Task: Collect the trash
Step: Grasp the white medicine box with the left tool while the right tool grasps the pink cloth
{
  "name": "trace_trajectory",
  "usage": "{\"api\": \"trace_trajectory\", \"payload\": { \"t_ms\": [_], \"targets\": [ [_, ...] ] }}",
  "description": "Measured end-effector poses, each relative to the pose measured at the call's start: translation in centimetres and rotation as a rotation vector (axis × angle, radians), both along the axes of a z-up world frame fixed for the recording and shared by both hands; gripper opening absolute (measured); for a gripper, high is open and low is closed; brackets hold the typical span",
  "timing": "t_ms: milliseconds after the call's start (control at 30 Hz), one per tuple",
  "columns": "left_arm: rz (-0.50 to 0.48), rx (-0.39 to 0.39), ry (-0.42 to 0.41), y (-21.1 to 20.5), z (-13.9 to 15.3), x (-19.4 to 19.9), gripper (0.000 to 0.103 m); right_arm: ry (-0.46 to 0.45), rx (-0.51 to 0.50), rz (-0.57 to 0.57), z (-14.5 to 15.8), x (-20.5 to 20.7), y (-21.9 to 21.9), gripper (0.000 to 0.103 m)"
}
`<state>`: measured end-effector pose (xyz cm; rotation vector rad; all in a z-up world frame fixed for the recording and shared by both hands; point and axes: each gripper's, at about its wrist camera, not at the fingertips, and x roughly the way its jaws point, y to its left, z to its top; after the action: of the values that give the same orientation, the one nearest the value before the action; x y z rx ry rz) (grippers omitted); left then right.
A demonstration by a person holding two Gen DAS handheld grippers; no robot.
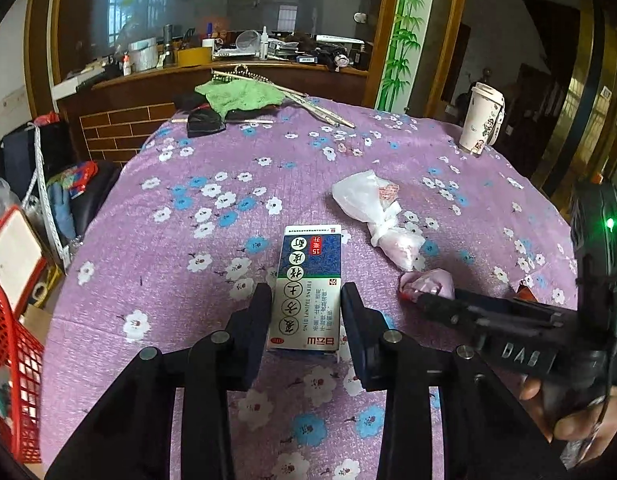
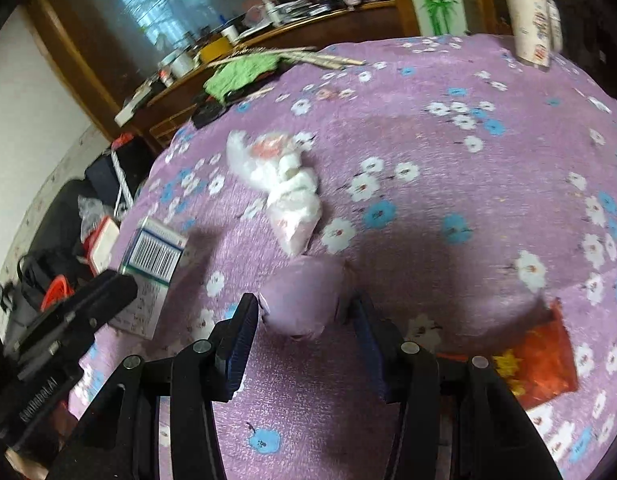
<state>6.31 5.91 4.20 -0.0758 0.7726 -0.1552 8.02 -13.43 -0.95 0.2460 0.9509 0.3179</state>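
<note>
The left gripper (image 1: 306,300) pinches a box (image 1: 308,284) by its long sides, both pads pressed flat against the card. The box lies near the middle of the table (image 1: 148,272), flat on the purple flowered cloth, its near end toward the front edge. The right gripper (image 2: 304,312) stands spread around a pink wad (image 2: 304,300) just right of the box; the left pad looks close to touching, the right one a little apart, though blur makes that hard to settle.

The box is probably light, thin card that will dent if squeezed hard; the long sides are the right place to hold it. The wad looks like soft crumpled plastic or tissue, light and yielding, best taken across its middle. Beyond it, toward the far edge, lies a knotted white bag (image 1: 378,212), limp and likely slippery, easiest gripped at the knot. A red wrapper (image 2: 540,356) lies flat near the right front edge and would be hard to get a pad under.

The box carries large Chinese characters, the Latin line "FUFANG TUJINPI DING" and a red patch reading 15; its side shows a barcode. A lidded paper cup (image 1: 482,120) stands at the far right edge.
</note>
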Motion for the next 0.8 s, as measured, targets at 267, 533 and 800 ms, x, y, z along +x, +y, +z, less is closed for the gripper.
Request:
{"api": "trace_trajectory", "payload": {
  "t_ms": [267,533,800],
  "targets": [
    [0.01,0.024,-0.029,0.3,-0.2,-0.4,0.034,-0.099,-0.034,0.033,0.9,-0.8,0.6,0.046],
    [0.015,0.081,-0.018,-0.3,-0.4,-0.4,0.034,-0.214,-0.079,0.056,3.0,-2.8,1.6,0.046],
    [0.012,0.077,0.022,-0.1,-1.3,0.2,0.06,-0.235,-0.056,0.061,3.7,-3.4,1.4,0.046]
  ]
}}
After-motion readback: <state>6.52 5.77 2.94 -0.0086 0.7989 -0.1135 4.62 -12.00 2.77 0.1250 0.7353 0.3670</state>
